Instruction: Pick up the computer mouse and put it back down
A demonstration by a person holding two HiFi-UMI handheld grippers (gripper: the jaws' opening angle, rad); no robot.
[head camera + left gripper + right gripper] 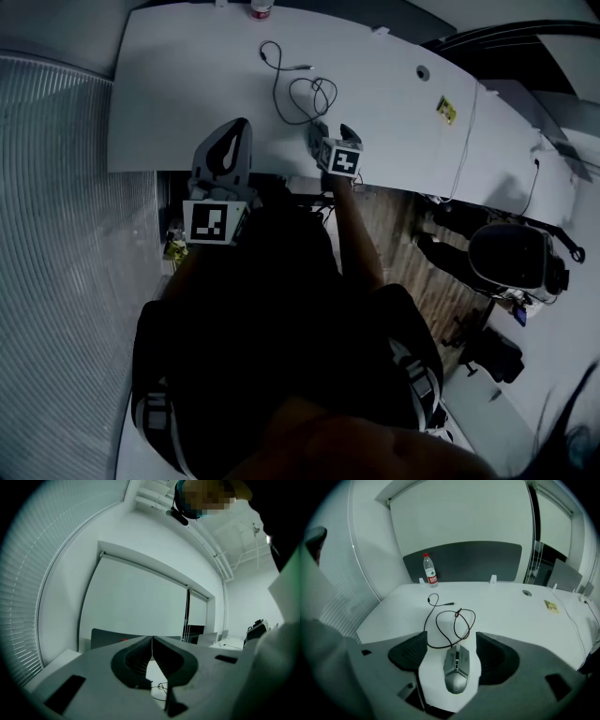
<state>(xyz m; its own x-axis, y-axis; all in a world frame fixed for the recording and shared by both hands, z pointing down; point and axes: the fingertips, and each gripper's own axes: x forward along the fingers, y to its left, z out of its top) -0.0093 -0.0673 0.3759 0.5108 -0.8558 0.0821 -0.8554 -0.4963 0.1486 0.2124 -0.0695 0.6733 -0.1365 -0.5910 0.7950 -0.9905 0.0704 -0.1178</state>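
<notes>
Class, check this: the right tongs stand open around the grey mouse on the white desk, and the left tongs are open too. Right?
No: the left tongs are shut, empty, as the left gripper view shows. The right tongs do stand open around the grey mouse on the white desk.

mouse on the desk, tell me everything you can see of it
The mouse is a grey, metallic-looking wired model with a dark centre strip. It lies flat on the white desk, its buttons pointing away. Its dark cable leaves the front, coils loosely and ends in a free plug. The right tongs straddle it, jaws open, desk showing on both sides.
</notes>
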